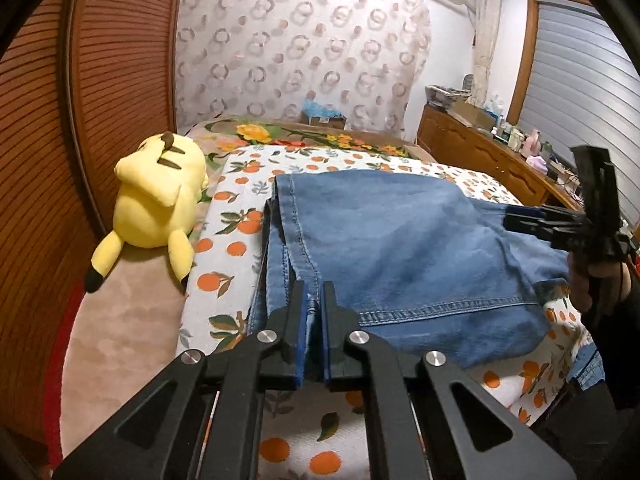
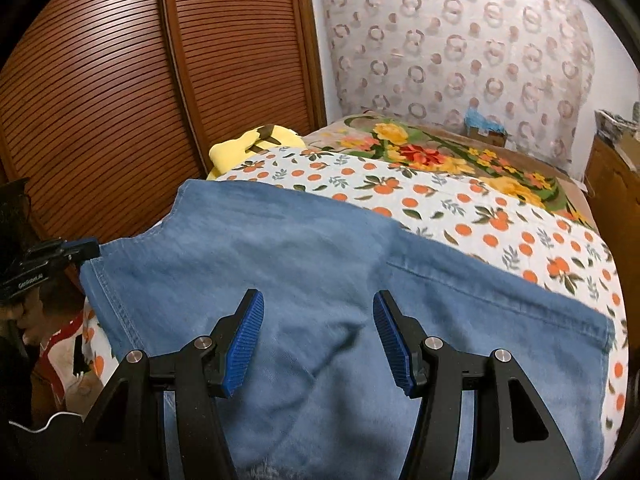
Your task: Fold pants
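Blue denim pants (image 1: 400, 248) lie folded over on the orange-print bed sheet (image 1: 236, 216). My left gripper (image 1: 314, 292) is shut on the near hem edge of the pants, with denim pinched between its blue pads. My right gripper (image 2: 318, 312) is open, hovering just above the pants (image 2: 320, 280) with nothing between its fingers. The right gripper also shows in the left wrist view (image 1: 516, 220) at the pants' right edge. The left gripper shows in the right wrist view (image 2: 86, 249) holding the pants' left corner.
A yellow plush toy (image 1: 160, 200) lies on the bed's left side next to the wooden slatted wardrobe (image 1: 80, 120). A floral blanket (image 2: 440, 152) covers the far end of the bed. A wooden dresser (image 1: 480, 152) with clutter stands at right.
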A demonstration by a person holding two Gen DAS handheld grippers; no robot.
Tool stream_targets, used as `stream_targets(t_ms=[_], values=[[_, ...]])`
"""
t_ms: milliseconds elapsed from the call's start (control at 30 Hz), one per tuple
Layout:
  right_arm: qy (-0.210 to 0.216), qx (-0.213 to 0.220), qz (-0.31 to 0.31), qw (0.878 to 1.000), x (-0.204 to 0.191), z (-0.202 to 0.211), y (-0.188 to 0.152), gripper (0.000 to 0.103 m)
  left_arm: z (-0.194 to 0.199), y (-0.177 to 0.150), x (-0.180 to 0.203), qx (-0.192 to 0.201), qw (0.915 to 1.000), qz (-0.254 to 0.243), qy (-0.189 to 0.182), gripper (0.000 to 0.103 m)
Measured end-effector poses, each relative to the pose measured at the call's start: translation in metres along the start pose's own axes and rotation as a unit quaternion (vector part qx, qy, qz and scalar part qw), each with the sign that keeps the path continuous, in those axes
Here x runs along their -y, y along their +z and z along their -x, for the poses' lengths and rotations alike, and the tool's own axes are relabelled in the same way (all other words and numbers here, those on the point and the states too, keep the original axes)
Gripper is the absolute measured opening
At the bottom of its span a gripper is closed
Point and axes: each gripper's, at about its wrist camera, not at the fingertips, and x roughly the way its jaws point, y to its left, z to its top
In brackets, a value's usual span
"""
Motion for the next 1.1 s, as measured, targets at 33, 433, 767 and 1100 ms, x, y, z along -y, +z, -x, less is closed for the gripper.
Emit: stream_targets(t_ms=[33, 433, 767, 1100], values=[[-0.001, 0.000, -0.003, 1.000, 0.001, 0.003, -0.004, 0.059, -0.002, 0.000, 0.000, -0.003, 1.0000, 0.000, 0.000, 0.007], [-0.019, 0.012, -0.031, 0.999, 0.011, 0.039, -0.034, 0.059, -0.005, 0.009, 0.022, -0.002, 0.9998, -0.018, -0.007, 0.047], [-0.045, 0.013, -0.042, 0.998, 0.024, 0.061, -0.060, 0.059, -0.027, 0.026, 0.068, -0.003, 0.9984, -0.047, -0.030, 0.072], [-0.088, 0.026, -0.067, 0.993, 0.052, 0.098, -0.090, 0.059, -0.054, 0.037, 0.121, -0.011, 0.9960, -0.070, -0.055, 0.072]])
